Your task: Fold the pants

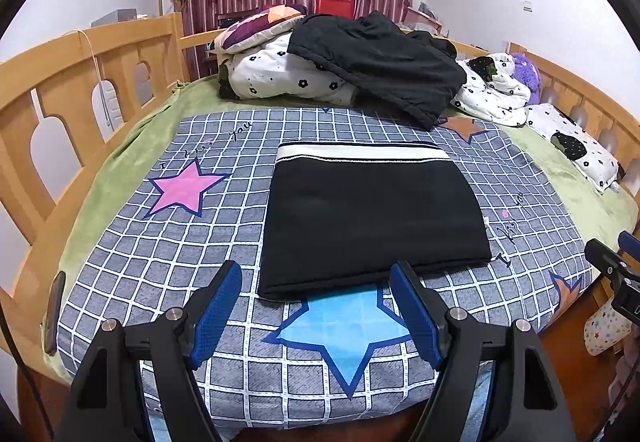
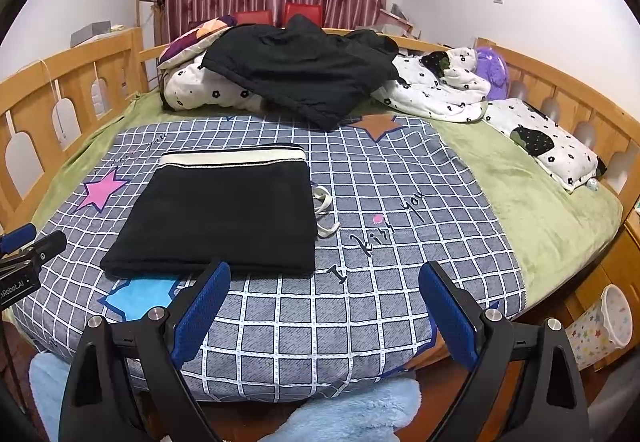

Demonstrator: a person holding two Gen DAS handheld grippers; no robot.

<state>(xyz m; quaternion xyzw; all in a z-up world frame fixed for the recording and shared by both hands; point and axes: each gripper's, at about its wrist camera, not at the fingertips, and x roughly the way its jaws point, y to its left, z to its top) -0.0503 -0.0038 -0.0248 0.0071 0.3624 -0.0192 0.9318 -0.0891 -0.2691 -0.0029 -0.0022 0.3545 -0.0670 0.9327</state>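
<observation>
Black pants point(image 1: 372, 214) with a white waistband lie folded into a flat rectangle on the grey checked bedspread point(image 1: 160, 266); the right wrist view has them point(image 2: 224, 218) left of centre, white drawstrings point(image 2: 324, 210) sticking out at their right edge. My left gripper point(image 1: 316, 274) hovers open over the near fold of the pants, nothing between its blue pads. My right gripper point(image 2: 324, 278) stands open over bare bedspread to the right of the pants' near corner. Each gripper shows at the edge of the other's view.
A pile of black clothes point(image 1: 384, 66) rests on white flowered quilts point(image 1: 280, 78) at the far end of the bed. Wooden rails point(image 1: 80, 82) run along both sides. A pillow point(image 2: 548, 142) lies at the right, and a starred bin point(image 2: 600, 326) stands beside the bed.
</observation>
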